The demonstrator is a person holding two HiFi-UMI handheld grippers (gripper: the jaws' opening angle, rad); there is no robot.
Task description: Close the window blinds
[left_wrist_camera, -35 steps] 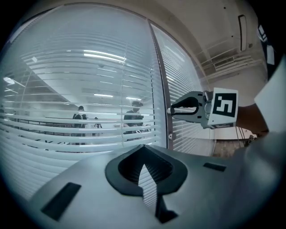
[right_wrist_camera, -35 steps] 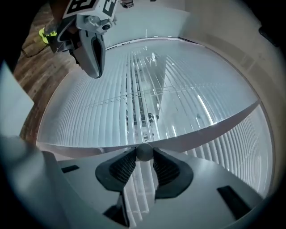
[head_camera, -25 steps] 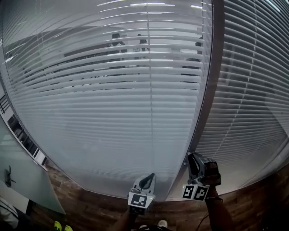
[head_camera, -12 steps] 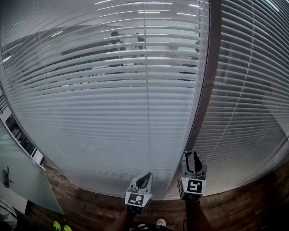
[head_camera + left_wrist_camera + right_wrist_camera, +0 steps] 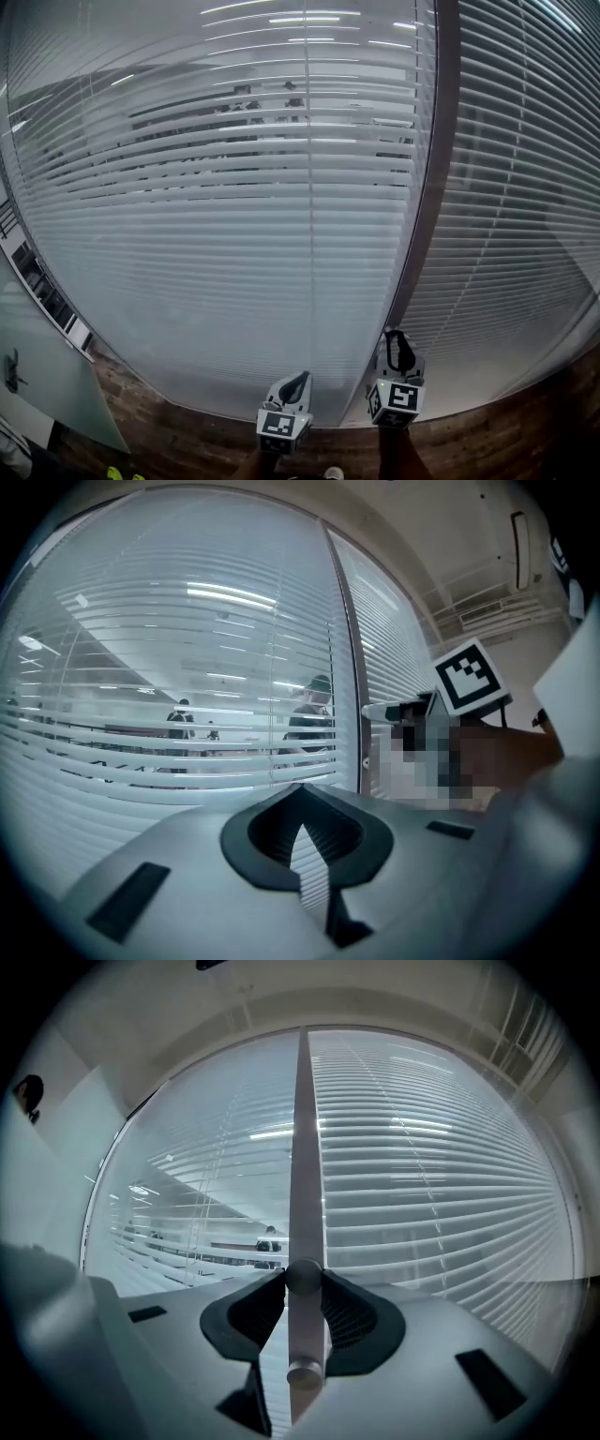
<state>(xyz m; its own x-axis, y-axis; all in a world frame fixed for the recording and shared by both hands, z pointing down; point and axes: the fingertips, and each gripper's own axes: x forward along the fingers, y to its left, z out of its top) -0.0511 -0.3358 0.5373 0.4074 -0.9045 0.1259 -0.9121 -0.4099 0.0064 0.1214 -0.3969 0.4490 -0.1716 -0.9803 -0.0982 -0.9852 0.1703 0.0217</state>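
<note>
Gripping the pale grey round tilt wand (image 5: 305, 1335), the right gripper (image 5: 303, 1279) has its jaws pressed on the rod from both sides, having just closed a little on it. The wand hangs just in front of the dark vertical window post (image 5: 427, 187). The left gripper (image 5: 302, 789) sits left of that post, jaws together and empty. White horizontal-slat window blinds (image 5: 234, 234) left of the post are tilted partly open. Only the right gripper view shows the wand and its rounded lower end; the head view shows both grippers (image 5: 298, 380) (image 5: 398, 337) low before the blinds. Only the left gripper view shows people in a room beyond the slats
</note>
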